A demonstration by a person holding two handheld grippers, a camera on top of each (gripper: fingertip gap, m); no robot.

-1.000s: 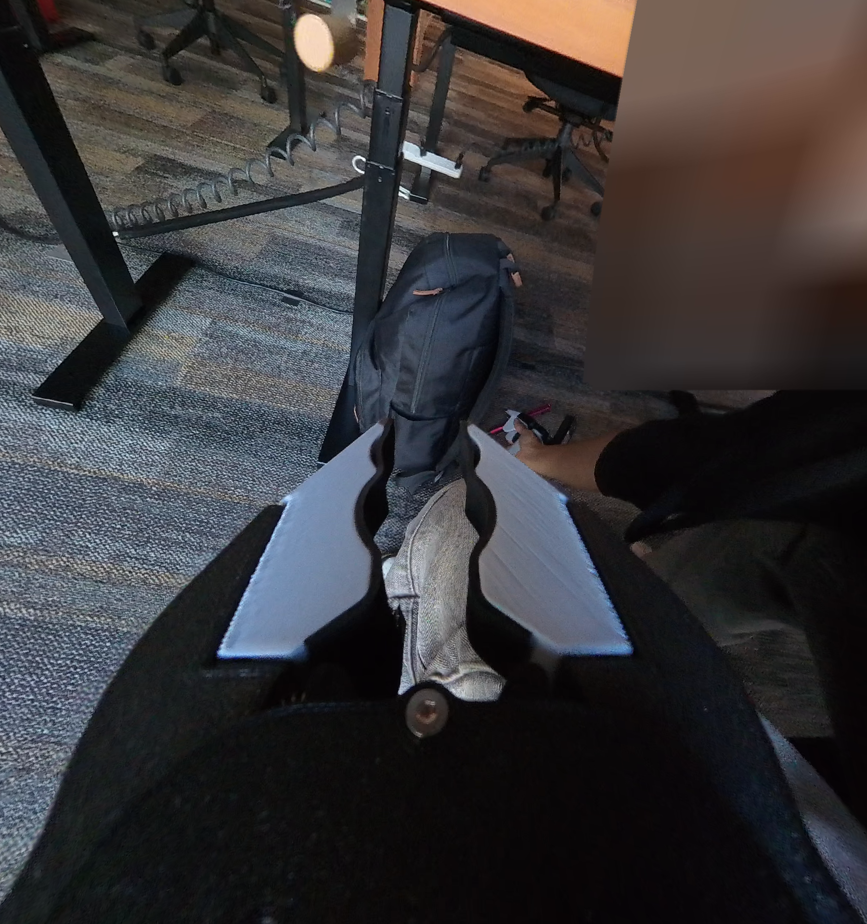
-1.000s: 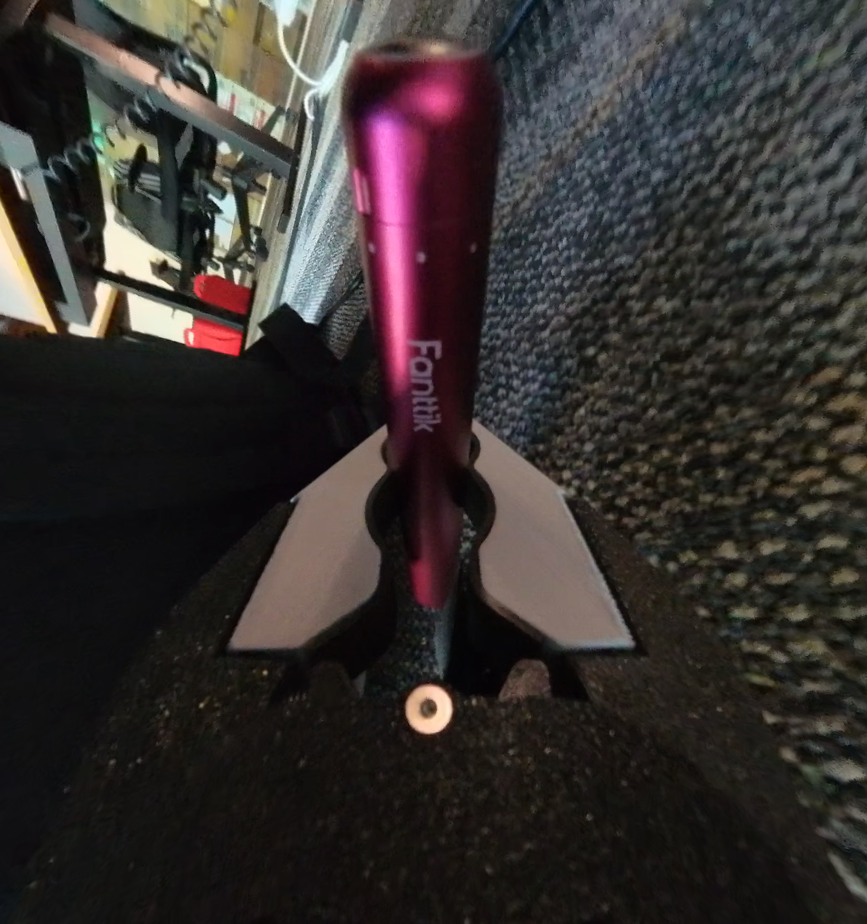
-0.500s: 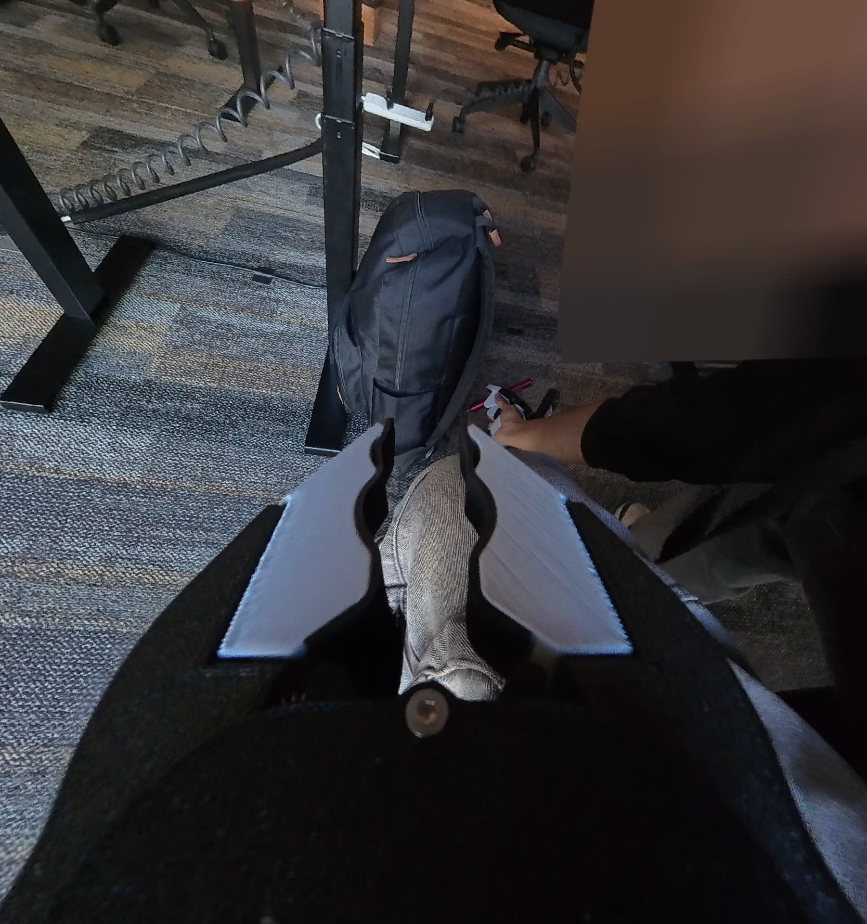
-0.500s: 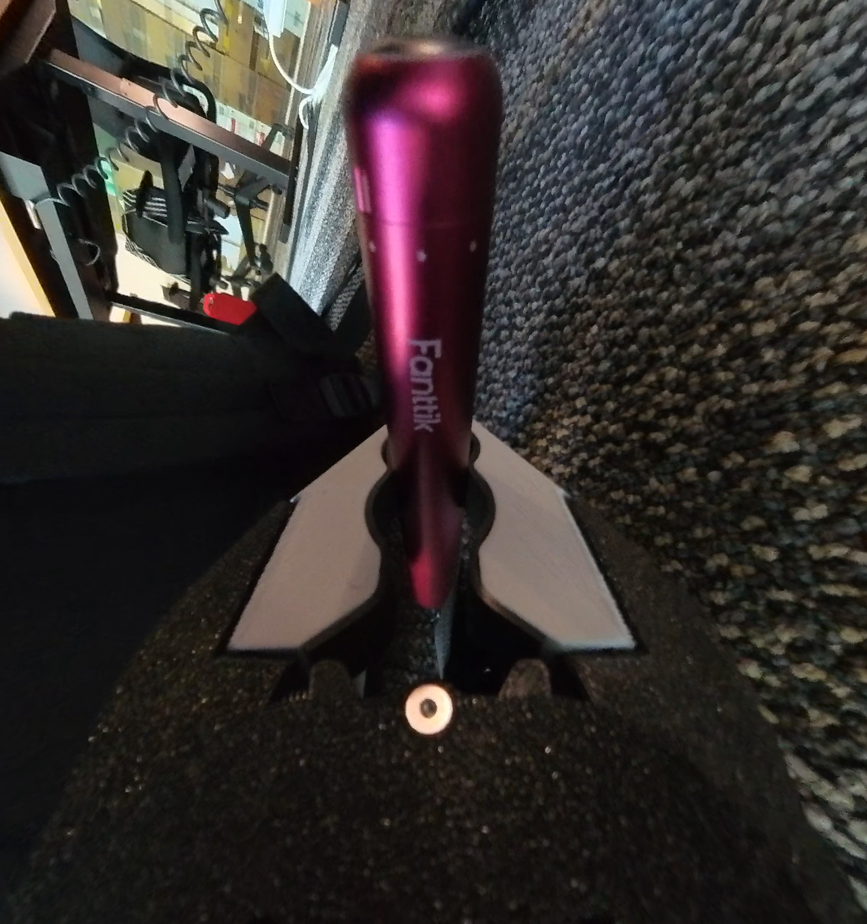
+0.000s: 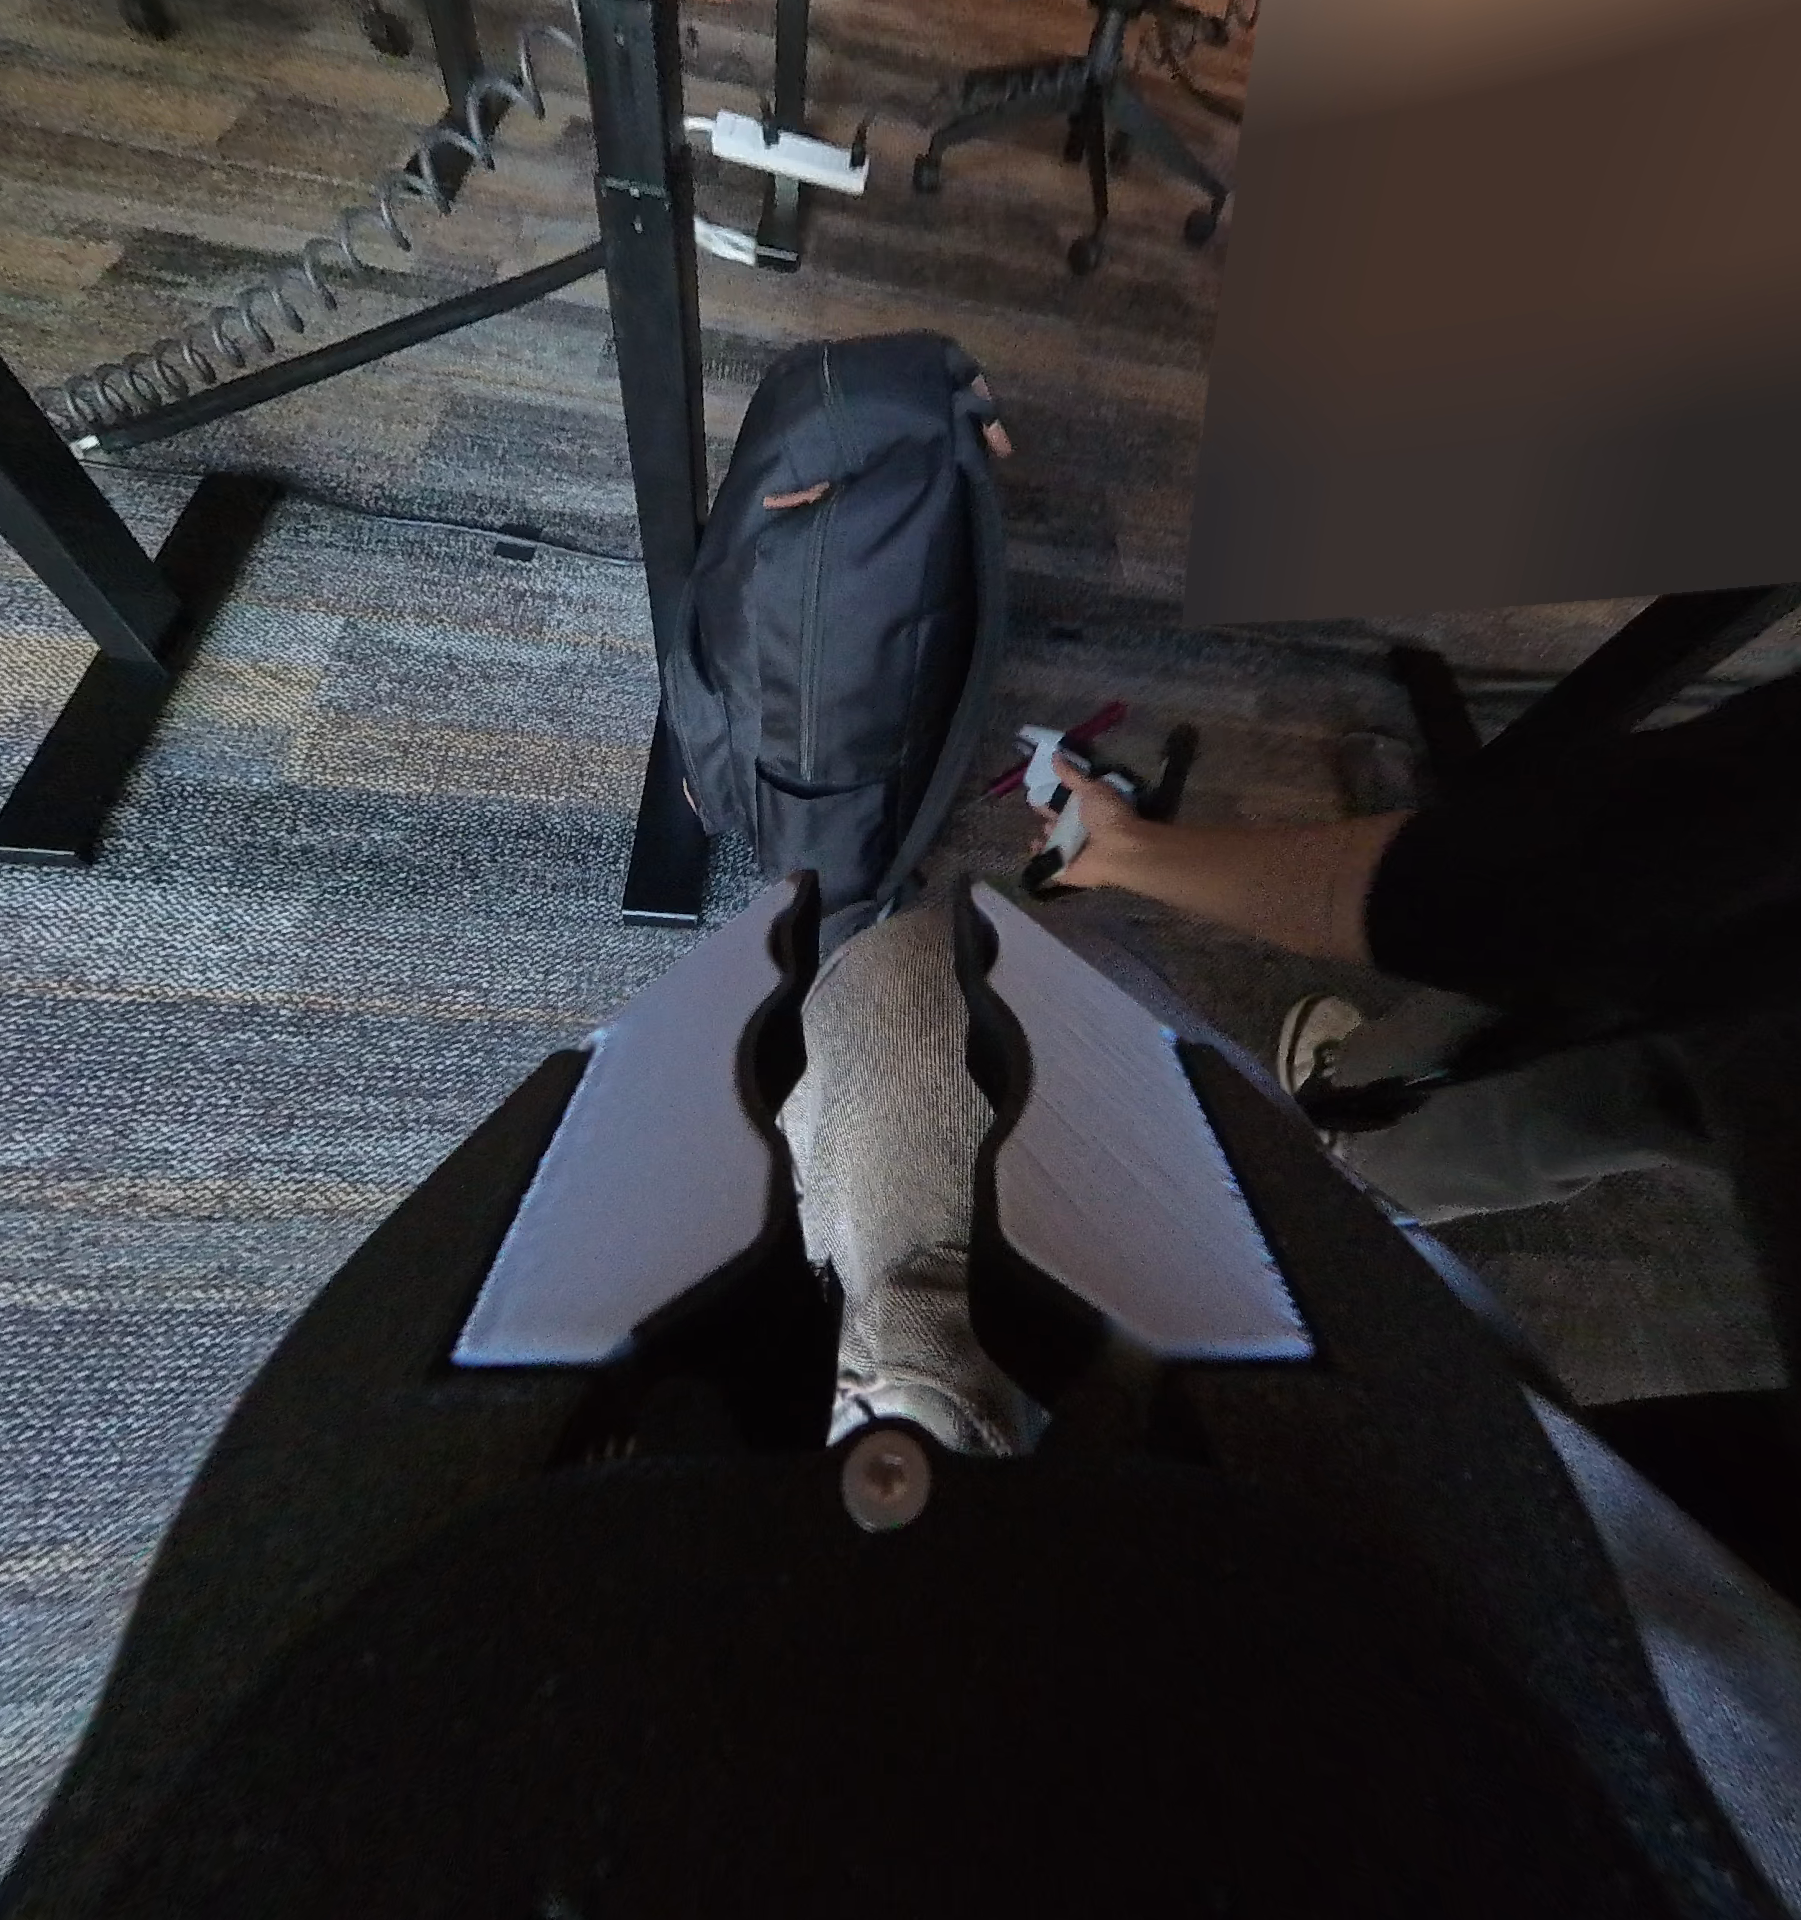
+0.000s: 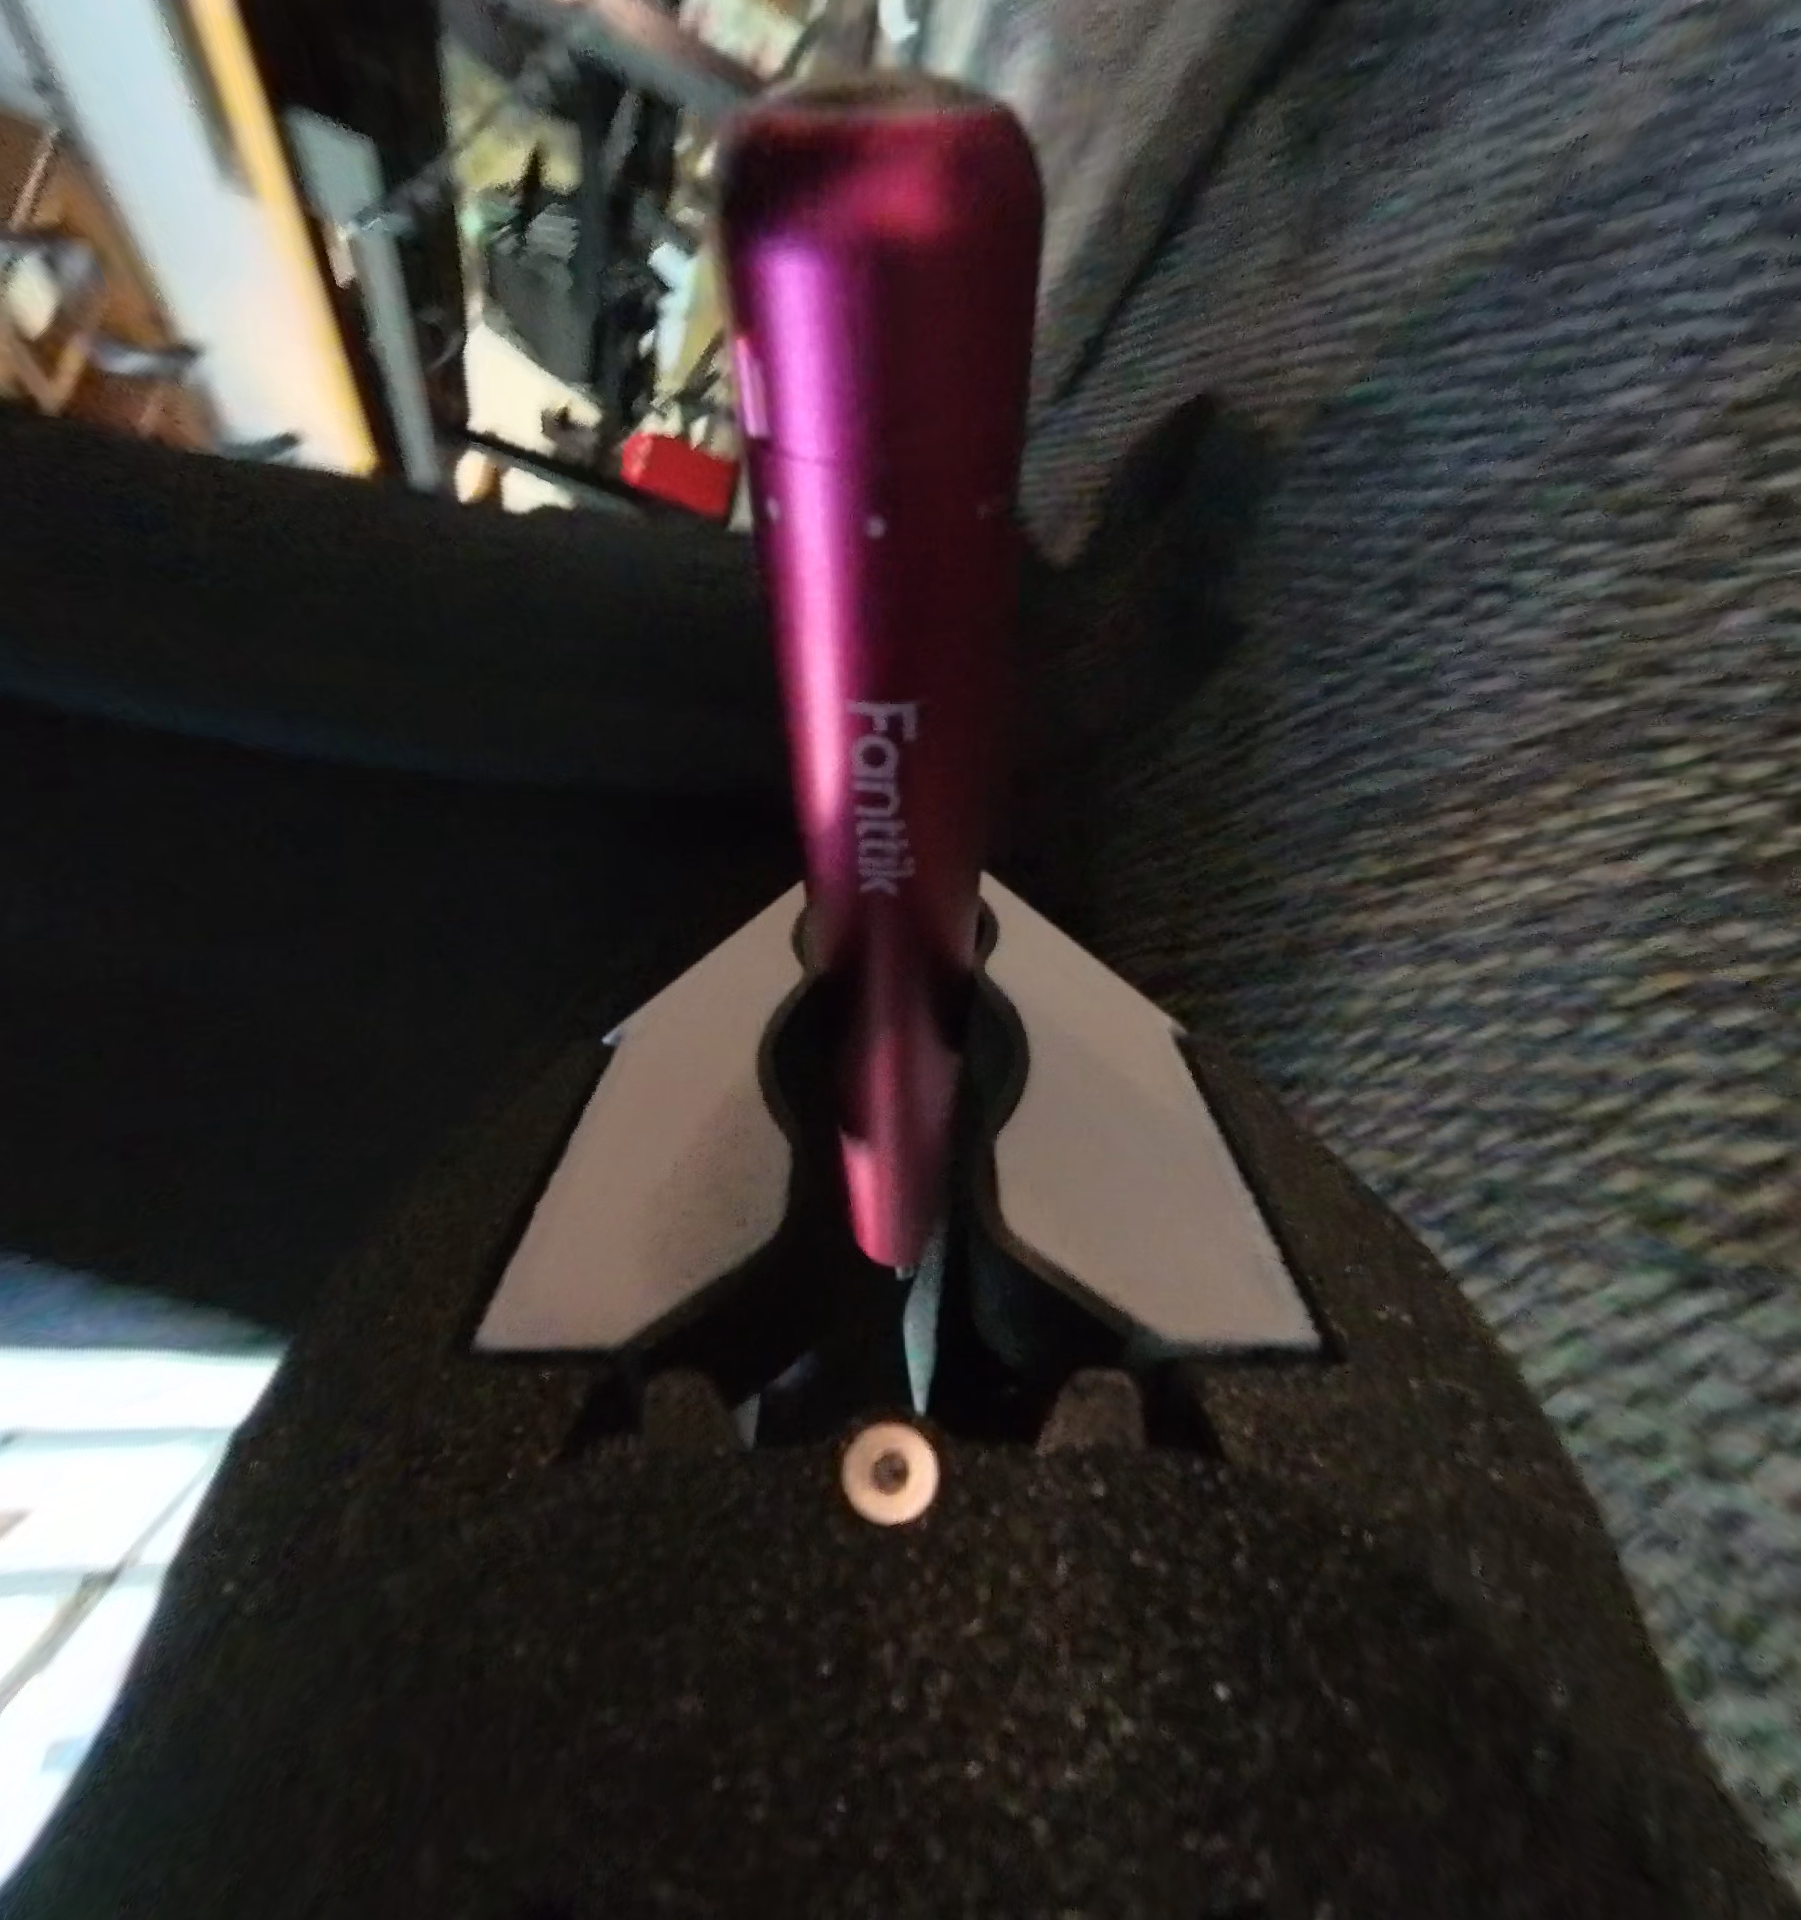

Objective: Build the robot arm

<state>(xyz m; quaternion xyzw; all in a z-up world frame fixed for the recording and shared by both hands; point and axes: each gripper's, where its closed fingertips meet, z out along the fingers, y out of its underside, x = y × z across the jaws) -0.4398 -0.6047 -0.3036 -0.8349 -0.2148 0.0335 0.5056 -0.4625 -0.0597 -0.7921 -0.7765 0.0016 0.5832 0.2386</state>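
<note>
My right gripper [image 6: 891,914] is shut on a magenta pen-shaped tool [image 6: 875,520] that sticks out forward past the fingertips, its thin tip back between the jaws. It hangs beside carpet [image 6: 1498,831] and a dark surface [image 6: 304,779]. My left gripper [image 5: 880,904] is slightly open and empty, its jaws a narrow gap apart. It sits over a leg in grey fabric [image 5: 891,1143], which shows through the gap. In the left wrist view a hand [image 5: 1187,842] holds the other gripper with the tool [image 5: 1072,738] low over the floor.
A dark backpack [image 5: 834,623] leans on a black desk leg [image 5: 652,416]. Another desk leg [image 5: 65,582], a coiled cable [image 5: 283,312], a white power strip [image 5: 782,156] and a chair base [image 5: 1093,135] lie beyond. A shoe [image 5: 1311,1029] is at the right.
The right wrist view has swung: more of the room and a bright patch at lower left now show, with motion blur. The left view has shifted slightly; the hand with the tool sits farther right.
</note>
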